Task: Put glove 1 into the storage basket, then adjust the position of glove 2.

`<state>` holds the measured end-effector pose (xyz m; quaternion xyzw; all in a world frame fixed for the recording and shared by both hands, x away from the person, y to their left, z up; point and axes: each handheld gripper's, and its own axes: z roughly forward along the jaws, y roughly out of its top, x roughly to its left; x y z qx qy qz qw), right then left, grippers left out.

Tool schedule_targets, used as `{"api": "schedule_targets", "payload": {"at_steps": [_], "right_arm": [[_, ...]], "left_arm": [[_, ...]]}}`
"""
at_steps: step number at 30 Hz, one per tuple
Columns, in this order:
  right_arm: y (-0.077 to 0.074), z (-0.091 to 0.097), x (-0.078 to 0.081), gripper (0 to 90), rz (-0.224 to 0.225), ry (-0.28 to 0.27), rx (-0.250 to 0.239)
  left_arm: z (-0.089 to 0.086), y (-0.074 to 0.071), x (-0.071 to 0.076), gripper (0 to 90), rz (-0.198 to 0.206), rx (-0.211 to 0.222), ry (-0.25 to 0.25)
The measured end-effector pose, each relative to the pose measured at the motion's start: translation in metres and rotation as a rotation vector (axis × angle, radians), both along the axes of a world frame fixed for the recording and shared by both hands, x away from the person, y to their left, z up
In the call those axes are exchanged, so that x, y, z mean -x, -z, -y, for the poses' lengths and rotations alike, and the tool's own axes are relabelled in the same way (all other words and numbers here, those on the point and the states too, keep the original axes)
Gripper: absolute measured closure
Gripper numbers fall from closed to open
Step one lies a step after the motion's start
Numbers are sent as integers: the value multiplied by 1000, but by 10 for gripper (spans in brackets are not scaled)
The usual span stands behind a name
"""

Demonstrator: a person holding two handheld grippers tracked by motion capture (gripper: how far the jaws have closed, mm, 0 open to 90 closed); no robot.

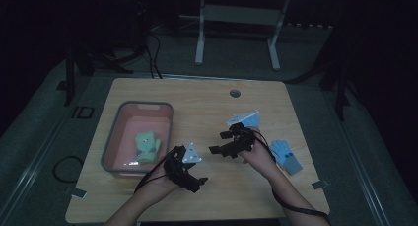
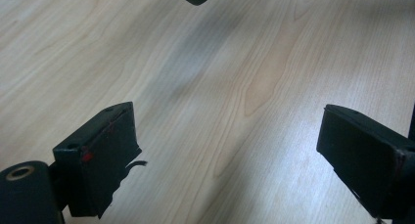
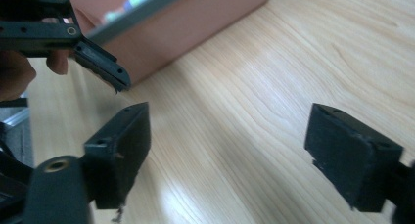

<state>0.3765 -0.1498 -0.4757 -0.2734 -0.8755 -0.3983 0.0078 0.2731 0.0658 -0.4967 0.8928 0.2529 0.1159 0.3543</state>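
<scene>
Two small knitted gloves are telling how far you are getting: in the high view the green glove (image 1: 147, 146) is lying inside the pink plastic bin with the grey rim (image 1: 118, 118) at the left of the pale wooden table (image 1: 207, 105), so that one is looking done, while the blue glove with the grey cuff (image 1: 287, 156) is lying on the bare wood near the right edge, just beside your right wrist, and is waiting to go in. Your left gripper (image 1: 197, 180) is hovering near the bin's right wall, your right gripper (image 1: 221, 142) is pointing toward the bin from mid-table, and neither is carrying anything. In the left gripper view you are holding the black jaws wide apart over bare wood grain, with nothing between the pads. In the right gripper view your jaws are standing equally wide and empty above the table, the bin's pink wall (image 3: 195, 26) is rising just beyond them, and your left gripper (image 3: 100, 70) is showing at the upper left. Judging from this, you are about halfway: the blue glove is the one left to fetch.
</scene>
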Motion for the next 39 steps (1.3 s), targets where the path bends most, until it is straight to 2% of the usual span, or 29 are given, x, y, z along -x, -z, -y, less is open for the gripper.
{"api": "schedule_targets", "payload": {"at_steps": [2,4,6,7,9,11,14,17,19,22,24,27,29,33,35,39], "right_arm": [[6,4,1,140,18,5,20],[12,8,2,138,30,8,40],[17,13,3,135,17,16,37],[19,16,4,135,11,25,30],[23,22,5,135,0,42,24],[25,27,7,138,13,67,27],[27,34,12,136,27,58,25],[30,40,16,134,31,56,32],[34,43,17,137,26,50,41],[36,50,19,215,79,51,53],[37,55,19,288,104,74,65],[37,62,18,316,149,97,85],[38,67,16,322,158,114,87],[40,76,10,347,168,148,104],[40,78,7,348,165,162,118],[36,83,-1,352,169,190,118]], "left_arm": [[2,8,1,66,-9,15,-3],[4,16,1,12,-17,12,-22],[7,22,4,12,41,-2,-40],[8,23,6,12,52,3,-39],[12,26,9,12,19,21,-13],[15,30,11,12,21,18,2],[19,36,12,12,-10,35,27],[21,43,12,13,-14,29,37],[20,47,12,13,-28,45,35],[19,52,13,13,-24,53,32],[18,55,14,13,-10,52,26],[16,59,15,13,3,48,14],[15,60,16,13,-2,63,9],[14,62,19,13,10,62,8],[14,63,19,13,-5,77,8],[13,65,21,13,-2,70,8]]}}
